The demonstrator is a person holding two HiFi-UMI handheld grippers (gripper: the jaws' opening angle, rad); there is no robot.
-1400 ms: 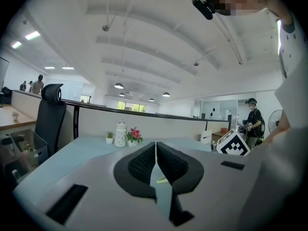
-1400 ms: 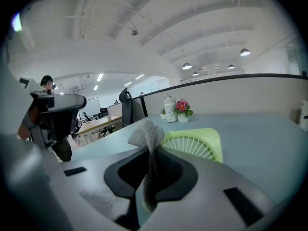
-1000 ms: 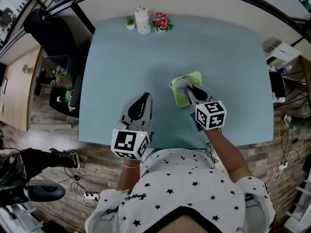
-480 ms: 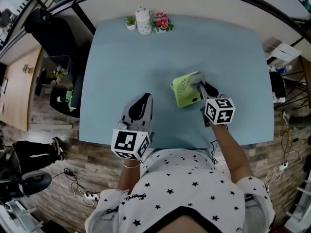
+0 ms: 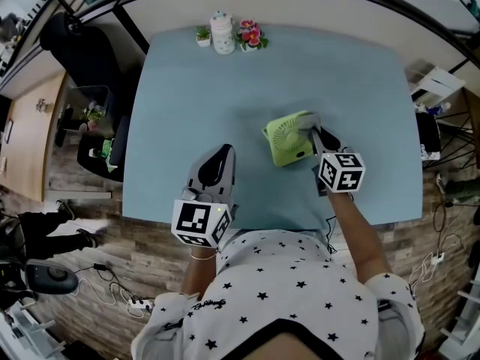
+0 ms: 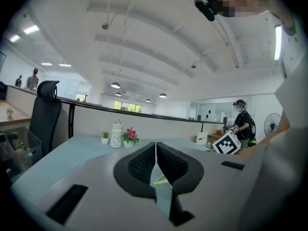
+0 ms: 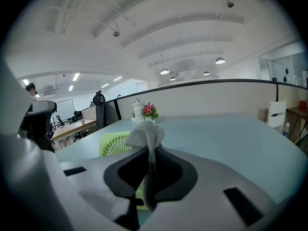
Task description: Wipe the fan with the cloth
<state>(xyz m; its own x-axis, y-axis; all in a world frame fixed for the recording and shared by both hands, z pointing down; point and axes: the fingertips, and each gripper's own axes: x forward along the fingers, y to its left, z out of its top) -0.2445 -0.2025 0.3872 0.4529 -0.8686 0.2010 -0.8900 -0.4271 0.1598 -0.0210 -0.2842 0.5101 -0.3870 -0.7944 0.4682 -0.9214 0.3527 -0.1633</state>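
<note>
A small lime-green fan point(image 5: 288, 143) lies on the light-blue table point(image 5: 187, 103), right of centre; its grille also shows in the right gripper view point(image 7: 114, 145). My right gripper point(image 5: 312, 131) is shut on a grey cloth point(image 7: 145, 137), which bunches above the jaws. In the head view the cloth point(image 5: 307, 121) touches the fan's right edge. My left gripper point(image 5: 217, 158) rests near the table's front edge, left of the fan, jaws shut with nothing between them point(image 6: 156, 159).
A white jar point(image 5: 220, 32) stands between a small green plant point(image 5: 201, 34) and a pink flower pot point(image 5: 248, 34) at the table's far edge. A black office chair point(image 5: 105, 152) stands off the left side. Cables lie on the wooden floor.
My right gripper with the cloth slid from on top of the fan to its right edge, uncovering the fan's grille. The left gripper has not moved.
</note>
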